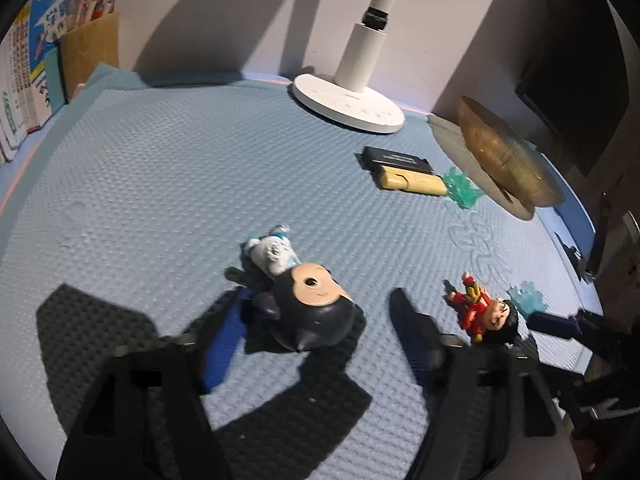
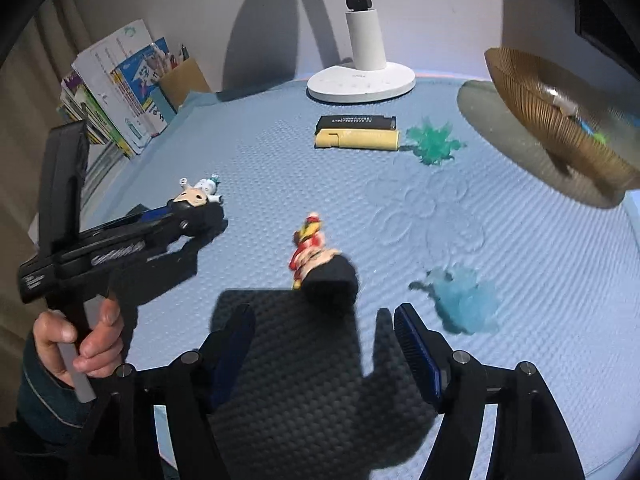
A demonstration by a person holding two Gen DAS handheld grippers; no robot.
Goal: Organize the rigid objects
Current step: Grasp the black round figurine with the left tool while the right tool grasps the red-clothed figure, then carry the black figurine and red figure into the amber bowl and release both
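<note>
My left gripper points down at a slant, jaws apart, nothing pressed between them. My right gripper does likewise, jaws spread. My left hand grips its handle.

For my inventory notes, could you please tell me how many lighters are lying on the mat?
2. The black lighter lies before the lamp base; the yellow lighter lies against it on the near side. More may be hidden in the bowl.
</note>
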